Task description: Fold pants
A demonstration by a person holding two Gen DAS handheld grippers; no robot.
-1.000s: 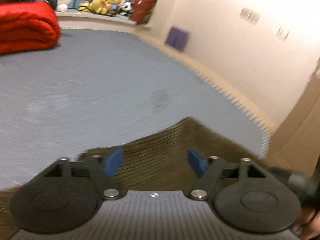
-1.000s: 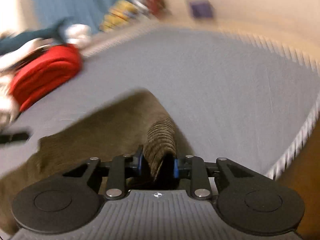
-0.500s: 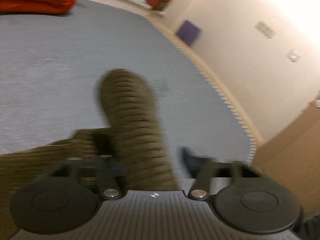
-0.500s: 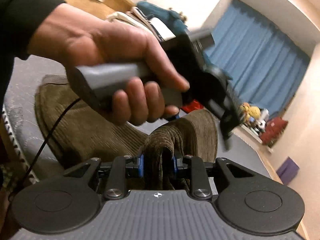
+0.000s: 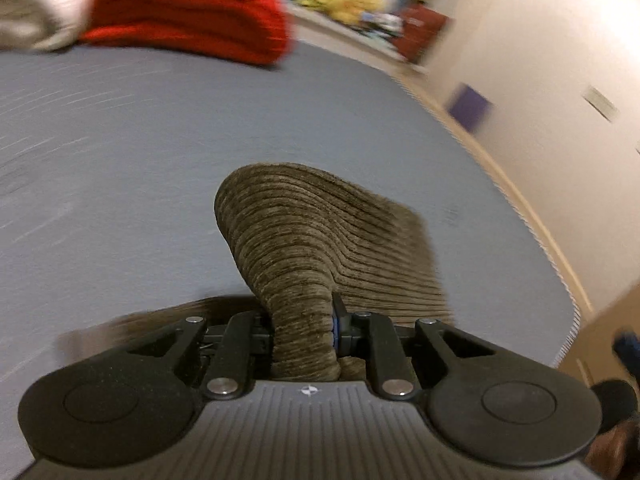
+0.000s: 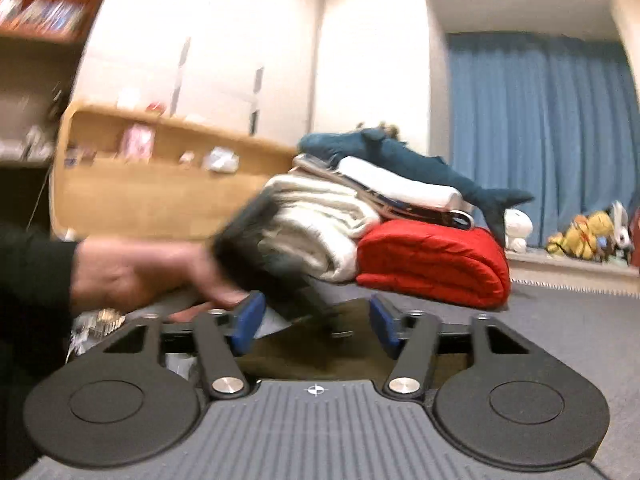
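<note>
In the left wrist view, the left gripper (image 5: pixel 304 330) is seen clamped on a bunch of brown corduroy pants (image 5: pixel 312 248). The ribbed cloth is pinched between the two jaws, and it rises in front of them as a rounded hump above the grey bed cover (image 5: pixel 120 152). More of the same cloth is spread low behind the fingers, to the left and to the right. At the far side of the bed a folded red blanket (image 5: pixel 188 8) is lying, with a white bundle (image 5: pixel 36 8) just beside it; both are blurred.

The right wrist view shows what the other one does not. The right gripper (image 6: pixel 316 324) is seen with its jaws standing wide apart, and its blue pads (image 6: pixel 248 320) are holding nothing. A dark olive cloth, probably the pants (image 6: pixel 320 364), is lying flat just under and behind the fingers. The person's left hand (image 6: pixel 136 272) is seen at the left side, closed around a blurred dark handle. Behind it a pile of folded white bedding (image 6: pixel 320 220), the red blanket (image 6: pixel 436 264) and a blue plush shark (image 6: pixel 400 160) are stacked, and a blue curtain (image 6: pixel 540 128) is hanging at the right.
</note>
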